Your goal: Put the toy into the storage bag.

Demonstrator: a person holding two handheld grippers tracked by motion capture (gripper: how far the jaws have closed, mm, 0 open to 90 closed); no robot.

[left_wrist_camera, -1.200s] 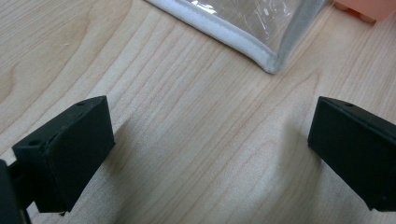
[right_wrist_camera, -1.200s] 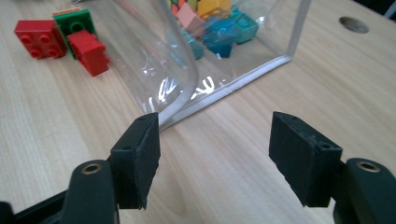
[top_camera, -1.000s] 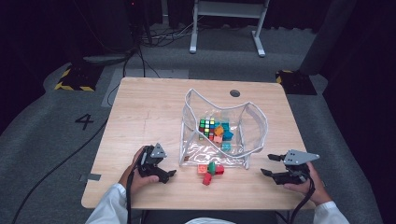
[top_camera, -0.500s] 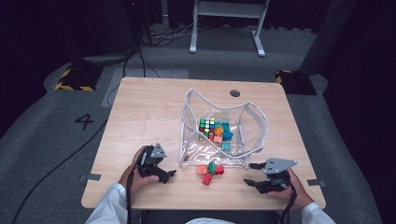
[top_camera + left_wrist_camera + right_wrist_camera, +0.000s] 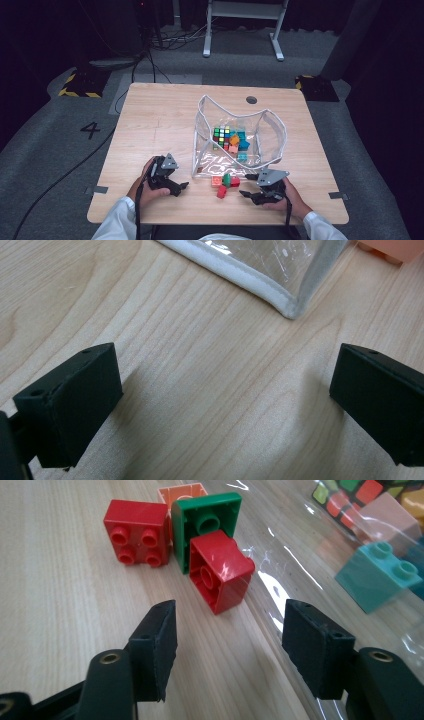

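Near the counter's front edge we hold our right claw [image 5: 227,645] wide before the nearest red brick [image 5: 220,570], not touching; our left claw [image 5: 220,405] gapes wide beside the clear bag [image 5: 260,270].

Right gripper [image 5: 227,647] gapes just short of red brick [image 5: 220,570], beside green brick [image 5: 205,522]
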